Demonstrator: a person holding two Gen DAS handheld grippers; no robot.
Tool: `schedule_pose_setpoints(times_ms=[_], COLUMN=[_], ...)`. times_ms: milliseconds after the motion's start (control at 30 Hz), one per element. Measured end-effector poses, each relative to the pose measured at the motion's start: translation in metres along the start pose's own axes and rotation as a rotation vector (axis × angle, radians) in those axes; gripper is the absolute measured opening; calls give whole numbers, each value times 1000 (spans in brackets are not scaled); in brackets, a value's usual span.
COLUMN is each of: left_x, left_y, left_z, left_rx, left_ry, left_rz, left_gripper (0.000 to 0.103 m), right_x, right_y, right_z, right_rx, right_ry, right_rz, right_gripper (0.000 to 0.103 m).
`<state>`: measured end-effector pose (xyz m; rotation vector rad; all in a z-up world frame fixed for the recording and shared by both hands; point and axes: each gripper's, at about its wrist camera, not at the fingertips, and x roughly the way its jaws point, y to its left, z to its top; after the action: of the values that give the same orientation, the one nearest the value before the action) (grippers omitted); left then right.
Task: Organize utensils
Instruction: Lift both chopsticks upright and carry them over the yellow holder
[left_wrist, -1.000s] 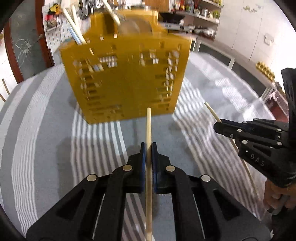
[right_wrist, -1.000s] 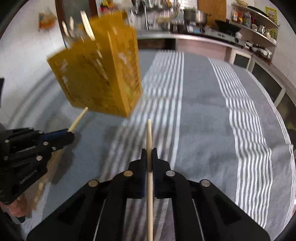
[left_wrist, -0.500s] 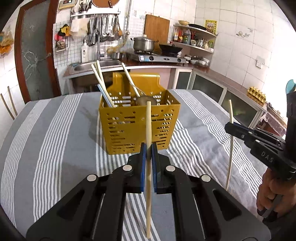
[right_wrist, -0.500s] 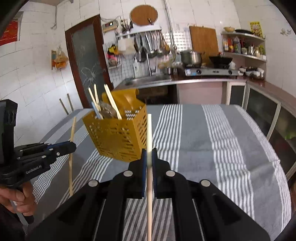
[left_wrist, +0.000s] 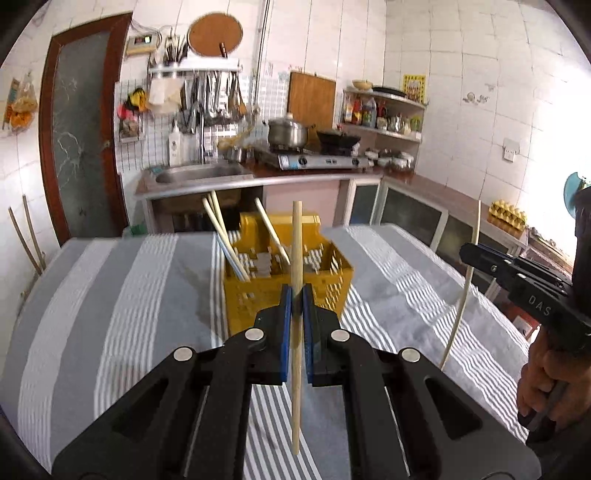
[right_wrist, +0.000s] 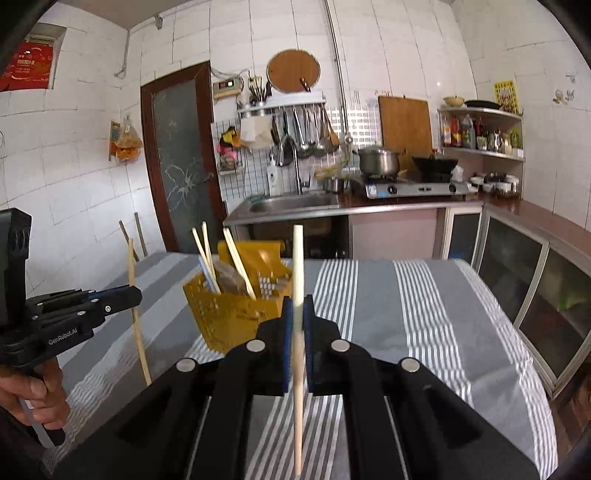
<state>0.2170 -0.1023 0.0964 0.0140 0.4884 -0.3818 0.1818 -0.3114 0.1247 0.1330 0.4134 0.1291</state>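
A yellow slotted utensil basket (left_wrist: 332, 284) stands on the striped table and holds several pale chopsticks (left_wrist: 229, 247); it also shows in the right wrist view (right_wrist: 229, 314). My left gripper (left_wrist: 296, 295) is shut on a wooden chopstick (left_wrist: 296, 240), held upright in front of the basket. My right gripper (right_wrist: 297, 306) is shut on another chopstick (right_wrist: 297, 258), also upright. Each gripper shows in the other's view: the right gripper (left_wrist: 466, 253) at the right with its chopstick (left_wrist: 469, 280), the left gripper (right_wrist: 135, 293) at the left with its chopstick (right_wrist: 135, 302).
The table carries a grey and white striped cloth (left_wrist: 110, 295). Behind it runs a kitchen counter with a sink (left_wrist: 195, 175), a stove with a pot (left_wrist: 288, 133) and shelves. Glass-fronted cabinets (right_wrist: 517, 266) line the right side. A dark door (left_wrist: 81, 129) is at the left.
Both grippers have risen and pulled back from the basket, each still holding its chopstick. The basket now looks smaller and farther, and the view has tilted up to the kitchen wall.
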Motion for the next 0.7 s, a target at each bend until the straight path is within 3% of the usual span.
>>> schedule_pose_setpoints(times_ms=[433, 700], left_x=[-22, 3], left_y=[6, 12], left_z=[86, 114], left_rx=[6, 20], left_ry=[-194, -262], left_rz=[13, 28], left_gripper=[5, 5], right_x=[14, 52], right_y=[28, 47], right_z=[79, 107], right_rx=[-49, -93], right_ry=[-149, -223], right_rz=[50, 77], right_gripper=[6, 6])
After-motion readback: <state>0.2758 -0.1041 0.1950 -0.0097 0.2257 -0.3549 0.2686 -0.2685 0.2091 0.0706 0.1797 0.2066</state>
